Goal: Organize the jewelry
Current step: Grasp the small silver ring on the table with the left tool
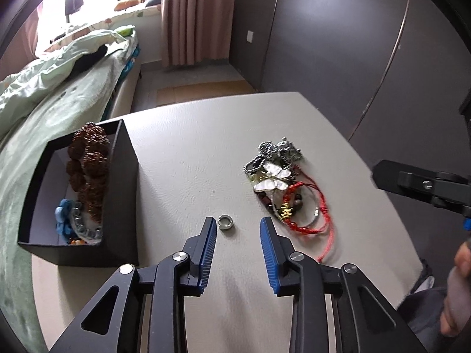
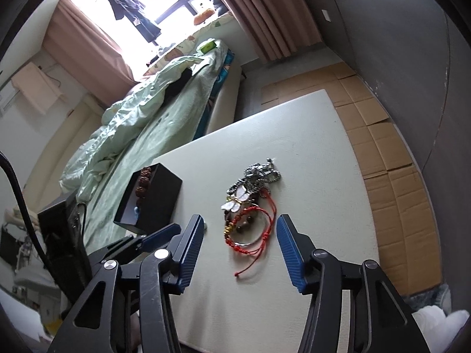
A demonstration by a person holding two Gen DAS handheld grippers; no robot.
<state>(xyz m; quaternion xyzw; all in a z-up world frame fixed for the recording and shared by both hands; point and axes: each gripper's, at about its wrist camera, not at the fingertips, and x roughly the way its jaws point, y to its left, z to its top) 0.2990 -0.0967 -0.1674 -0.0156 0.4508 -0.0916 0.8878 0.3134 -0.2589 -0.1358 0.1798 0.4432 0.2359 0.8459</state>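
One small silver ring [image 1: 225, 223] lies on the pale table [image 1: 188, 147] between our left gripper's [image 1: 238, 224] open jaws, untouched. At two o'clock sits the jewelry pile [image 1: 282, 182], which our right gripper [image 2: 240, 223] frames, jaws apart; at nine o'clock the black box [image 1: 117, 194], the bed [image 1: 44, 94] behind.

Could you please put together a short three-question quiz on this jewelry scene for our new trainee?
1. True or false: the small silver ring lies inside the black box.
2. Which piece sits in the loose pile on the table? A) a white butterfly ornament B) a wristwatch C) a pair of glasses
3. Fill in: the cord bracelet ahead of the right gripper is ____ in colour.

Key:
1. False; it lies on the table, near the left gripper fingertips.
2. A, the butterfly ornament.
3. Red.
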